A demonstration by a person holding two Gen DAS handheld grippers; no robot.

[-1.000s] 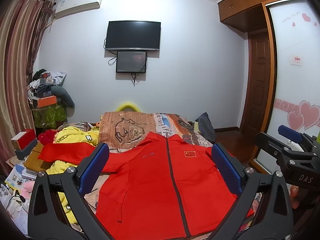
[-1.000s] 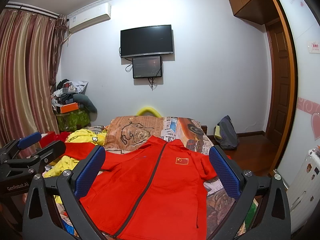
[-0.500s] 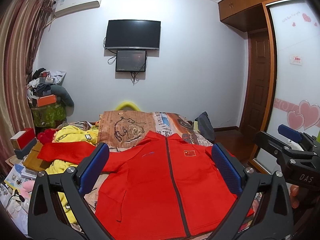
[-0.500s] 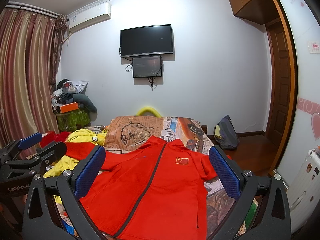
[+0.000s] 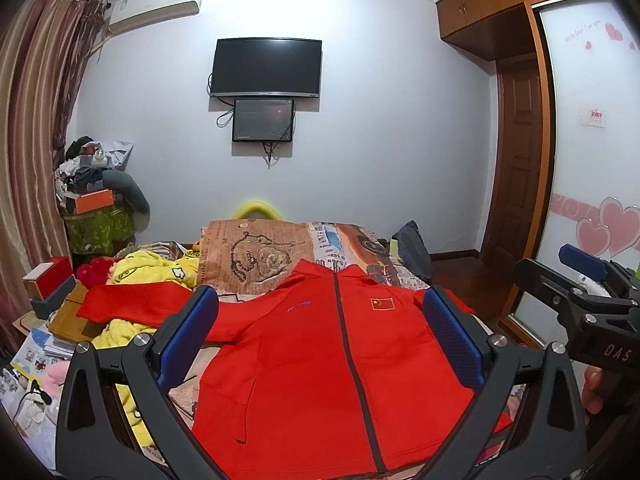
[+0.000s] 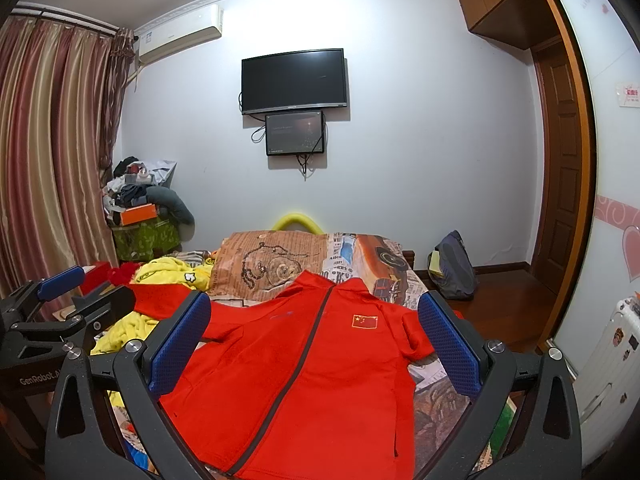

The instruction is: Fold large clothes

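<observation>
A red zip jacket (image 5: pixel 328 372) with a small flag badge lies front up on the bed, collar away from me; it also shows in the right wrist view (image 6: pixel 304 380). Its left sleeve (image 5: pixel 132 308) stretches out to the left over yellow clothing. My left gripper (image 5: pixel 320 340) is open and empty, held above the jacket's lower half. My right gripper (image 6: pixel 316 344) is open and empty, also above the jacket. Each gripper shows at the edge of the other's view, the right one (image 5: pixel 588 304) and the left one (image 6: pixel 60 316).
The bed (image 5: pixel 256 248) has a brown printed cover. A yellow garment (image 5: pixel 156 268) and boxes (image 5: pixel 48 284) lie left of the jacket. A cluttered pile (image 5: pixel 96 200) stands by the curtain. A dark backpack (image 6: pixel 452 264) sits on the floor at right, near the wardrobe (image 5: pixel 592 160).
</observation>
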